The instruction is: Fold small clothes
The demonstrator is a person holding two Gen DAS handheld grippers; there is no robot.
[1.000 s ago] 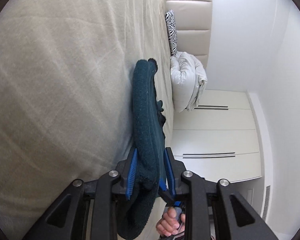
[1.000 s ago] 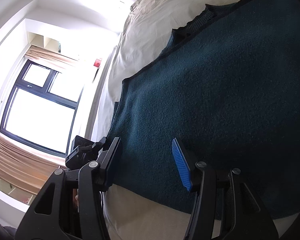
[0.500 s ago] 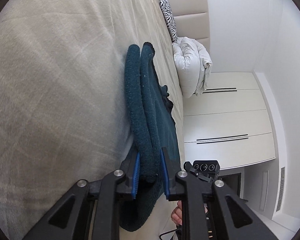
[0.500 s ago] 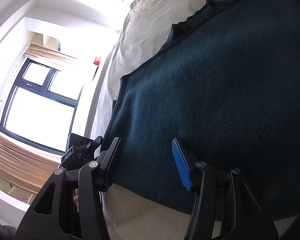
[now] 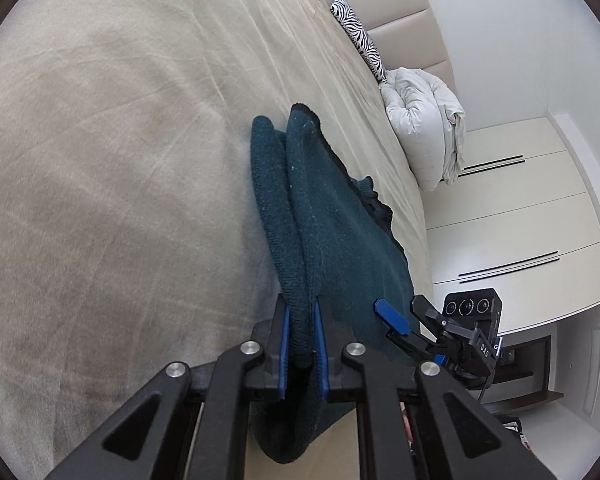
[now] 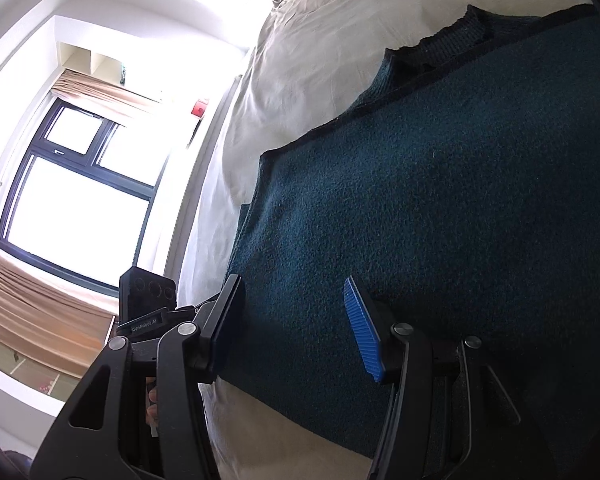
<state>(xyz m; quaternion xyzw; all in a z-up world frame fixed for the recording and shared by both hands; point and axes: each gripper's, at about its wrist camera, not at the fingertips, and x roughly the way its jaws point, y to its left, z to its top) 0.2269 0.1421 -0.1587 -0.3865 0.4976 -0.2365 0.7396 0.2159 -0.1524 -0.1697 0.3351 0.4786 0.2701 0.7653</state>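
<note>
A dark teal knitted garment (image 5: 340,248) lies on the beige bed (image 5: 100,160), its near edge pinched up into a doubled ridge. My left gripper (image 5: 300,312) is closing on that ridge, and both blue pads press the fold between them. In the right wrist view the same garment (image 6: 420,200) spreads flat across the sheet. My right gripper (image 6: 296,312) hovers open over its near left corner with nothing between the pads. The right gripper (image 5: 408,312) also shows at the garment's right edge in the left wrist view.
A zebra-print pillow (image 5: 360,36) and a bundled white duvet (image 5: 424,120) lie at the head of the bed by a padded headboard. White wardrobe doors (image 5: 520,220) stand beyond the bed's right side. A large window (image 6: 72,200) with curtains is on the other side.
My left jaws have narrowed onto the garment's fold, and the hand has risen and rolled upright. The right gripper has slid into the left wrist view beside the garment.
</note>
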